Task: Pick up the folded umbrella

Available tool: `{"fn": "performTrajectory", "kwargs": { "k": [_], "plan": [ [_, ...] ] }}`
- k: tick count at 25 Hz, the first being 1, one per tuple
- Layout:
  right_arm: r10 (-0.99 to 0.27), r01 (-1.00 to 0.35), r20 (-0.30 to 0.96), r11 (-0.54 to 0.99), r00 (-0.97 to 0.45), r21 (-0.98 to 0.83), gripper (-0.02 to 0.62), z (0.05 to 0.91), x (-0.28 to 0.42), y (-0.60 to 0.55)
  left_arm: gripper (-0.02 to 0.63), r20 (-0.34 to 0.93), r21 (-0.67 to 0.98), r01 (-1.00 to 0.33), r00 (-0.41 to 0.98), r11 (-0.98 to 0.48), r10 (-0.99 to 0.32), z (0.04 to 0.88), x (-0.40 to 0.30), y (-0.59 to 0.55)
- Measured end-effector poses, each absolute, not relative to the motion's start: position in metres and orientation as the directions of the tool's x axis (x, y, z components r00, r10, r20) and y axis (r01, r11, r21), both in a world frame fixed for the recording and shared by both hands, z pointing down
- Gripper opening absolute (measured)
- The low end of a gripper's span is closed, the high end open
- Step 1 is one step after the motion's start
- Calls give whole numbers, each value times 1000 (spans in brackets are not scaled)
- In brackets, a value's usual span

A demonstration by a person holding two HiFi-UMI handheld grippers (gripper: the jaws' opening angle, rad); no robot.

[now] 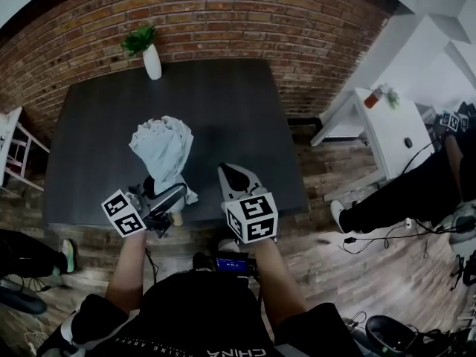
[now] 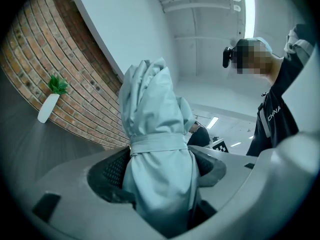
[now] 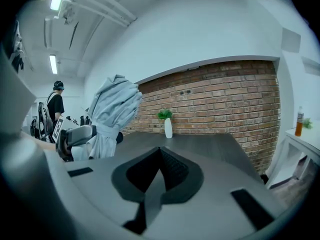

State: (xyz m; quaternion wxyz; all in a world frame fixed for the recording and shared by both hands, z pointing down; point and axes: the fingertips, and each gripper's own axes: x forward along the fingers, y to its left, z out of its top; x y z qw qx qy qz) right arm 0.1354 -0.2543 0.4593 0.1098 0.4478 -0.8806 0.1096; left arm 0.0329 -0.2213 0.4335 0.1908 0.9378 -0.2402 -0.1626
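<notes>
From above we see the left gripper clasping the pale folded umbrella at the dark table's near edge, the right gripper just beside it, and a white vase of greenery by the brick wall.

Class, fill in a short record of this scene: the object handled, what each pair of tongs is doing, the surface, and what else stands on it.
object: folded umbrella, pale blue-grey, strap wrapped round it
left side: left tongs shut on the umbrella near its strap, canopy end up
right side: right tongs shut, nothing between them, beside the umbrella
surface: dark table
also on it: white vase with a green plant, at the far edge by the brick wall
</notes>
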Motion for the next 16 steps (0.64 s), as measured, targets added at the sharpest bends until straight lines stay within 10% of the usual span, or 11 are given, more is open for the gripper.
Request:
{"fn": "performTrajectory", "kwargs": {
  "k": [16],
  "plan": [
    [-800, -843, 276, 529, -533, -96, 8, 452, 135, -213, 322, -258, 451, -322, 846, -833, -467, 434, 28, -184]
  ]
}}
